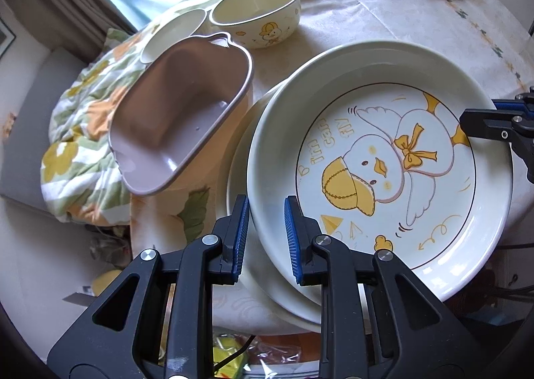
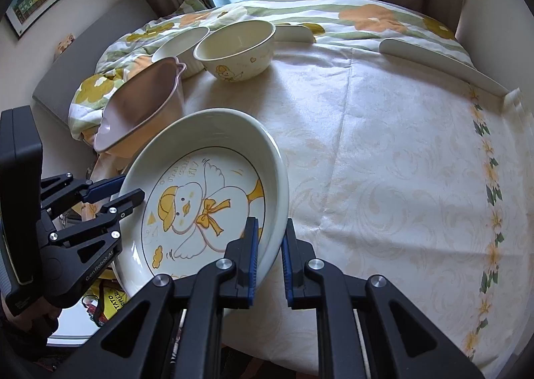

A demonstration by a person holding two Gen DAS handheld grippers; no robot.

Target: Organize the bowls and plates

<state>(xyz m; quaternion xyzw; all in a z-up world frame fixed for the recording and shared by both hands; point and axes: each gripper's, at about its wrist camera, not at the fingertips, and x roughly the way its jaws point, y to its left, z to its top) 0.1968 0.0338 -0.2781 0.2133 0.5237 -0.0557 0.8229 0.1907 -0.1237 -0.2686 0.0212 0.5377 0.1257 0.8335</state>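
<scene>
A cream plate with a yellow duck drawing (image 1: 383, 158) (image 2: 207, 202) lies tilted on a plain plate (image 1: 240, 178) at the table's left edge. My left gripper (image 1: 266, 238) (image 2: 128, 190) straddles the duck plate's left rim, jaws a little apart around it. My right gripper (image 2: 269, 257) (image 1: 474, 128) straddles the opposite rim, its inner pad touching the plate, the outer pad clear. A mauve rectangular dish (image 1: 180, 112) (image 2: 140, 108), a cream duck bowl (image 1: 257, 11) (image 2: 235, 48) and a white ribbed bowl (image 1: 173, 31) (image 2: 182, 41) stand behind.
The table (image 2: 383, 152) has a cream patterned cloth. A floral quilt (image 1: 83, 105) lies beyond its left edge. White rim pieces (image 2: 444, 61) stand at the table's far edge. Packets lie on the floor (image 1: 233, 355) below.
</scene>
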